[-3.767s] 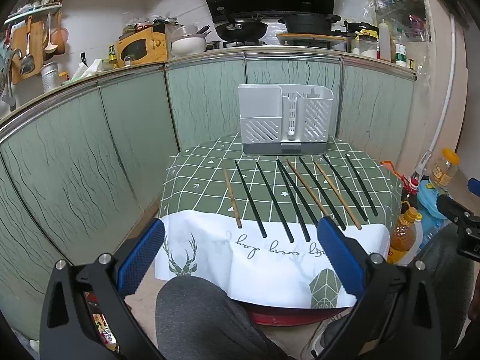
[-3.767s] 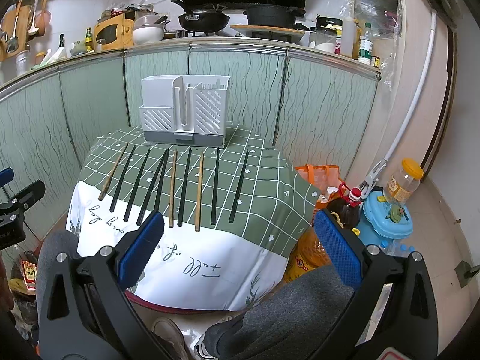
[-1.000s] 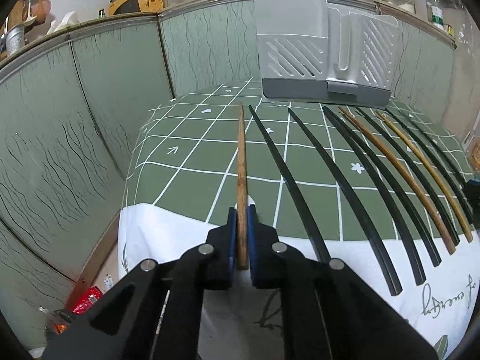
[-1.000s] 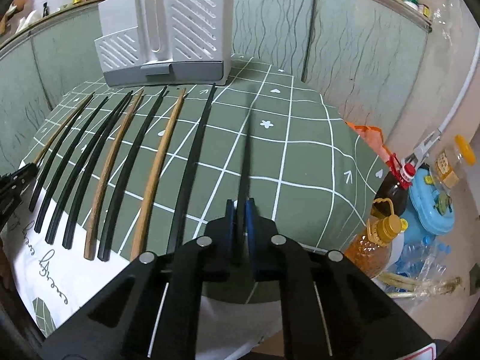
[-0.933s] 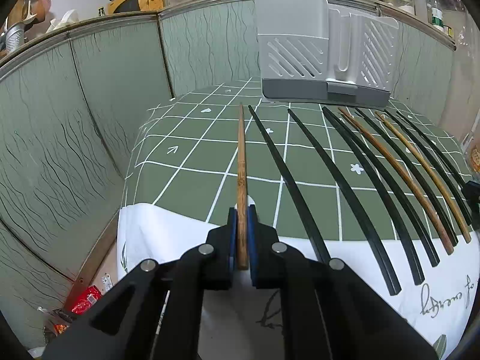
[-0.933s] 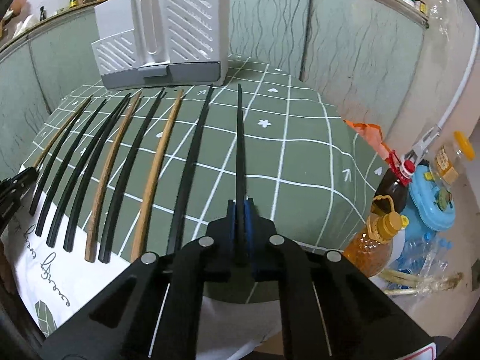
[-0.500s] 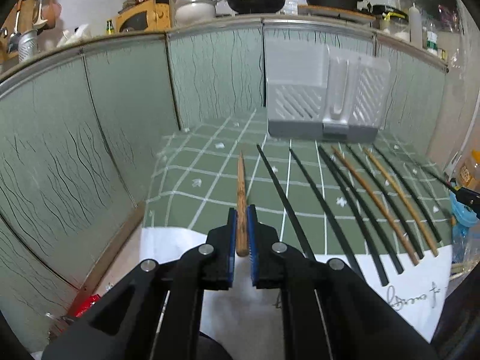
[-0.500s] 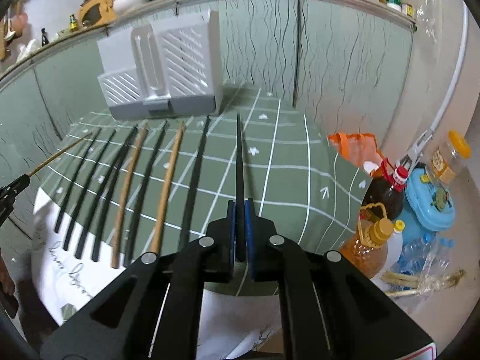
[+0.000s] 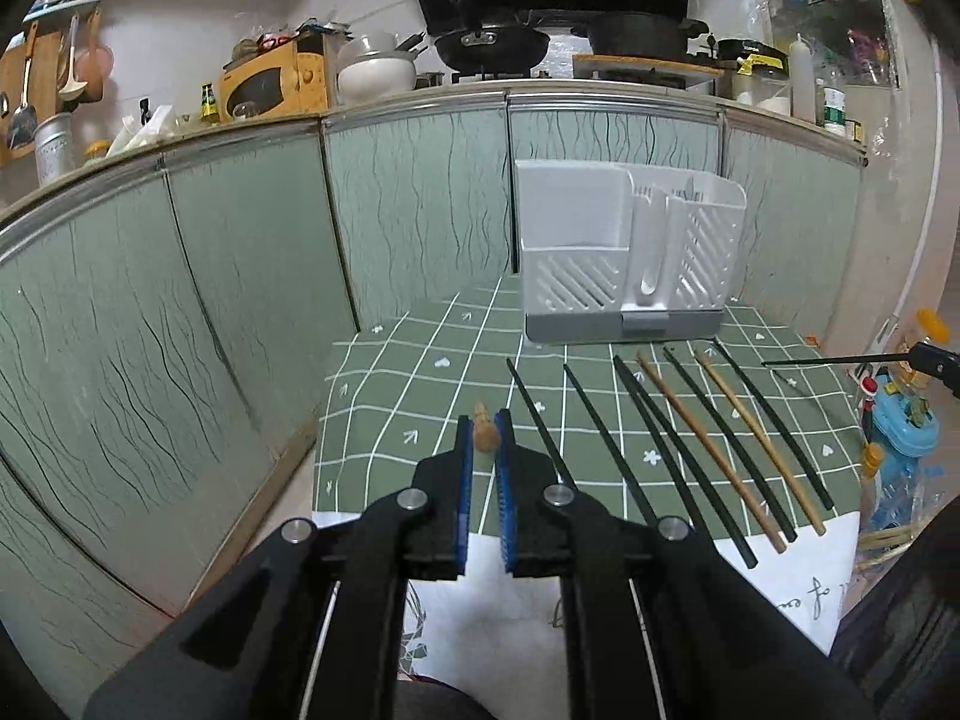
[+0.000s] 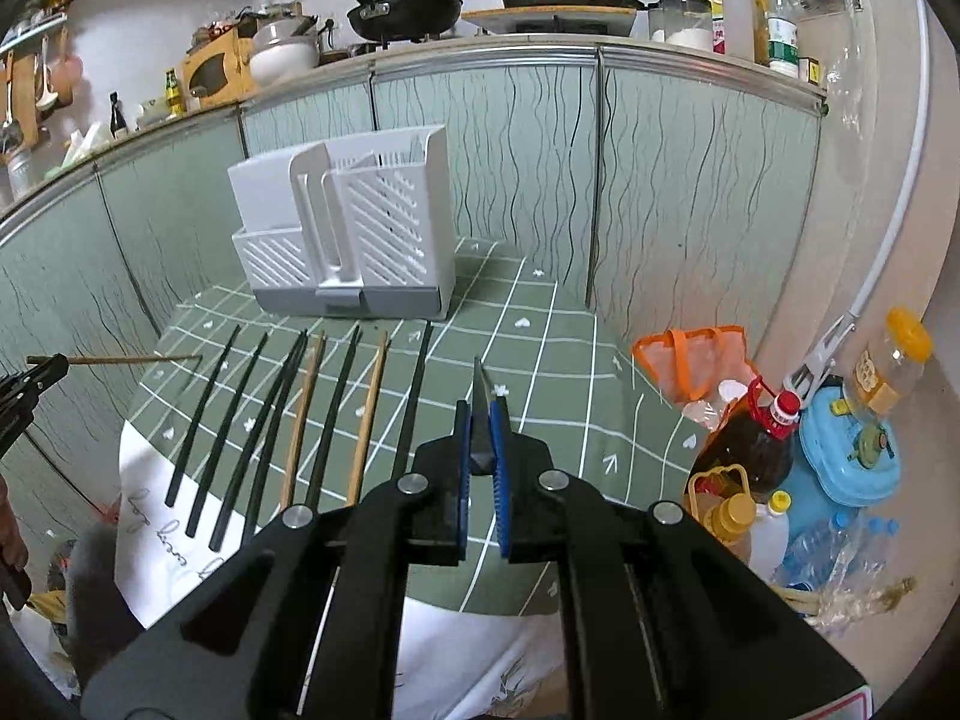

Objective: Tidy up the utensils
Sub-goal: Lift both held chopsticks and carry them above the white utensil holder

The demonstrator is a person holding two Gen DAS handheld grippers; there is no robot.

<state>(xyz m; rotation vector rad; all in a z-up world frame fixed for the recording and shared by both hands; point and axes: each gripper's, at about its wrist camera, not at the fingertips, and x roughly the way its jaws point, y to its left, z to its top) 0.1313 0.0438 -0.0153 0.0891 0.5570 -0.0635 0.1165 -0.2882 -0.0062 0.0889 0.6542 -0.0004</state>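
A: What grips what?
B: The left tool (image 9: 483,444) is clamped on a wooden chopstick (image 9: 485,429); the right tool (image 10: 480,438) is clamped on a black chopstick (image 10: 479,396).
A: The rest?
B: Eight chopsticks (image 9: 684,450) lie mid-frame on the tabletop (image 9: 408,414), below the white utensil holder (image 9: 624,264).

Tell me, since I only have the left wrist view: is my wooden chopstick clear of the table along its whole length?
Observer: Yes. In the right wrist view the wooden chopstick juts about level from the left gripper, its tip above the cloth, apparently touching nothing.
Operator: And the right gripper's hold?
Observer: Close up, the right gripper has its blue pads shut on the black chopstick near one end.
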